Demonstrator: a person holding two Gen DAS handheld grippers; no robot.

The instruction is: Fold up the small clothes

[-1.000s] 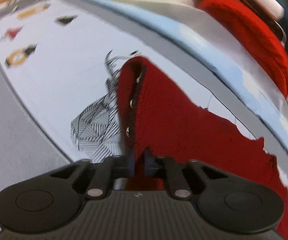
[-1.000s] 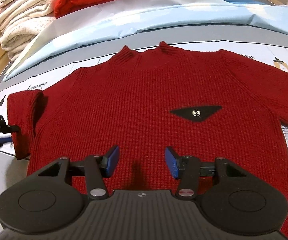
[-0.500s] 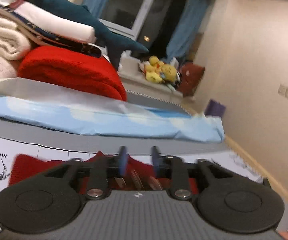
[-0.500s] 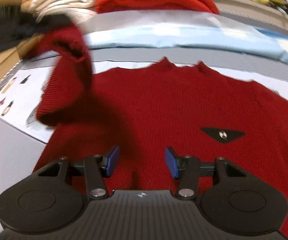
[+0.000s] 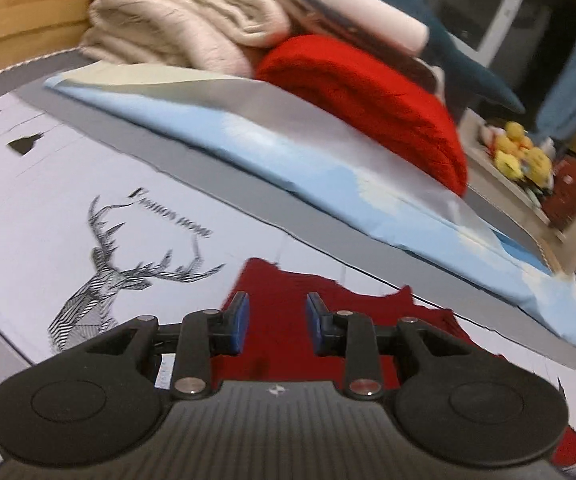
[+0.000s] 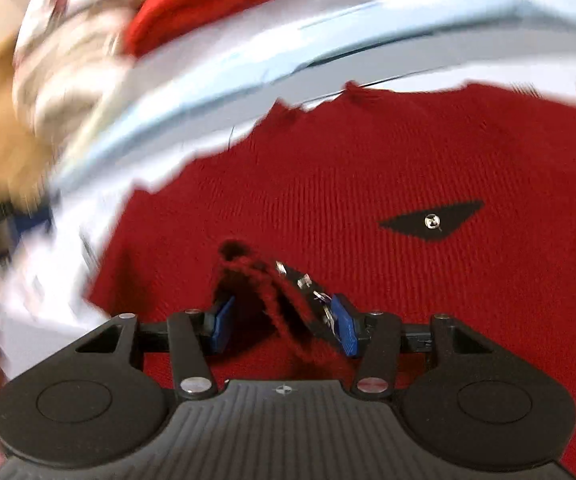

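A dark red knit sweater (image 6: 367,168) with a black triangular patch (image 6: 431,222) lies flat on the printed sheet. Its left sleeve is folded in over the body, and the sleeve cuff (image 6: 272,292) with metal snaps lies between my right gripper's (image 6: 284,324) blue pads, which stand apart. My left gripper (image 5: 275,322) is open and empty, just above the sweater's shoulder edge (image 5: 288,296). The right wrist view is motion blurred.
A folded light blue sheet (image 5: 288,148) lies along the far side. Behind it are a folded bright red knit (image 5: 367,92), cream blankets (image 5: 184,16) and a wooden headboard (image 5: 16,4). A deer print (image 5: 120,272) marks the sheet at the left.
My left gripper carried the sleeve up and over onto the sweater body, then let it go and opened. The cuff now lies between my right gripper's open jaws.
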